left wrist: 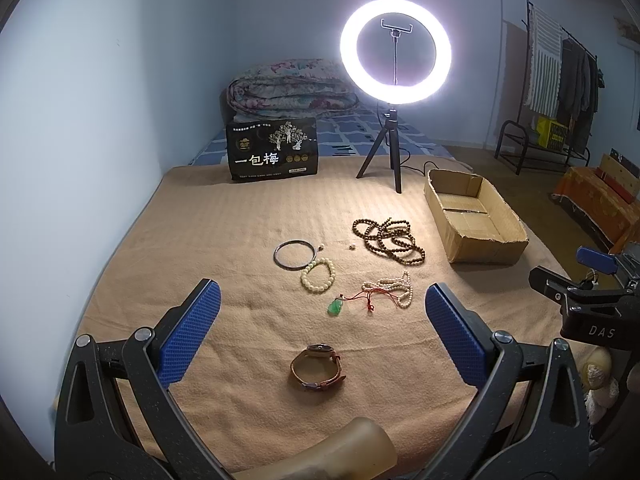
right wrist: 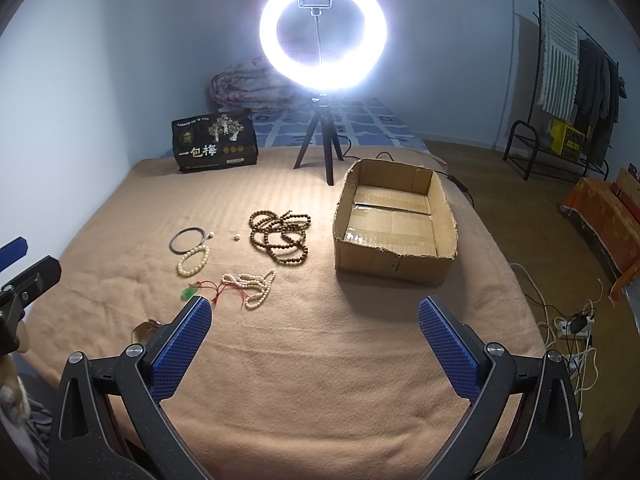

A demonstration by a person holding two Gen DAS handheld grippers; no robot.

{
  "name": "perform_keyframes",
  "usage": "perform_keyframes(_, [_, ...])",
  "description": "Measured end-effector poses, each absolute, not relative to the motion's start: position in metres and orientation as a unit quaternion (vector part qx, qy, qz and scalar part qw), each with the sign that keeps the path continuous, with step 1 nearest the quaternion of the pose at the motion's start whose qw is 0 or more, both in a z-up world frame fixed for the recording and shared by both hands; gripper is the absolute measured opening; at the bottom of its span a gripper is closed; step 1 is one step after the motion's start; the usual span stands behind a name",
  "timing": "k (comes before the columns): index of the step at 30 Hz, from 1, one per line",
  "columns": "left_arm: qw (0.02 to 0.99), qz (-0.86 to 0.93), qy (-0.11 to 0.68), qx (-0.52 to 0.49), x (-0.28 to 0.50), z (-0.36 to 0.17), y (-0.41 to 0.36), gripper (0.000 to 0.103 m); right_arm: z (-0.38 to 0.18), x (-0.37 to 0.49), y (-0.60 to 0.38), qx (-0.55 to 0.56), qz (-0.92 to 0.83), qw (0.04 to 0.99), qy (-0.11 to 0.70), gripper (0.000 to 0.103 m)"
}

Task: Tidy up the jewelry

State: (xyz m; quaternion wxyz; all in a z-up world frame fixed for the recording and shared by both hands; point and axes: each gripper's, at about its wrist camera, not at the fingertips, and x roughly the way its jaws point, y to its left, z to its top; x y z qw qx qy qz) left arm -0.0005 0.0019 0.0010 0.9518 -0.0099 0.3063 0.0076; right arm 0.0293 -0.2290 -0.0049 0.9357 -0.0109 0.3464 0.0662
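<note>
Jewelry lies on a tan blanket [left wrist: 224, 232]. A brown-strap watch [left wrist: 318, 368] sits just ahead of my left gripper [left wrist: 322, 300], which is open and empty. Beyond lie a green pendant on red cord [left wrist: 337, 307], a cream bead bracelet [left wrist: 319, 275], a dark bangle [left wrist: 294, 255], a white bead necklace [left wrist: 394, 286] and brown bead strands [left wrist: 390, 239]. An empty cardboard box [right wrist: 394, 220] stands ahead of my right gripper [right wrist: 314, 318], which is open and empty. The brown strands [right wrist: 280, 232] and white necklace [right wrist: 254, 286] lie to its left.
A lit ring light on a tripod [left wrist: 394, 80] stands at the back, with a black printed bag [left wrist: 272, 150] and a folded quilt [left wrist: 292, 88] to its left. Two small loose beads [left wrist: 352, 245] lie near the bangle. Cables and a power strip [right wrist: 572, 326] lie on the floor at right.
</note>
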Motion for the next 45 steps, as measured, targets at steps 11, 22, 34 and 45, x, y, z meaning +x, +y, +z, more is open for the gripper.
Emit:
perform_keyframes(11, [0.952,0.008,0.306,-0.009,-0.0029,0.0023,0.0024,0.103,-0.0068,0.0279,-0.2285,-0.012,0.070,0.935,0.347,0.103])
perform_keyframes(22, [0.952,0.009,0.304,-0.009,-0.0034,0.0016,0.0019,0.103,-0.0088,0.0275,-0.2261,-0.014,0.072,0.934,0.349,0.103])
perform_keyframes(34, [0.952,0.009,0.304,-0.009,-0.0026,0.0013,0.0010,0.103,-0.0078,0.0287,-0.2267,-0.015,0.074,0.933,0.351,0.103])
perform_keyframes(45, [0.952,0.009,0.305,-0.008,-0.0027,0.0012,0.0010,0.103,-0.0094,0.0285,-0.2258,-0.015,0.075,0.932,0.353,0.103])
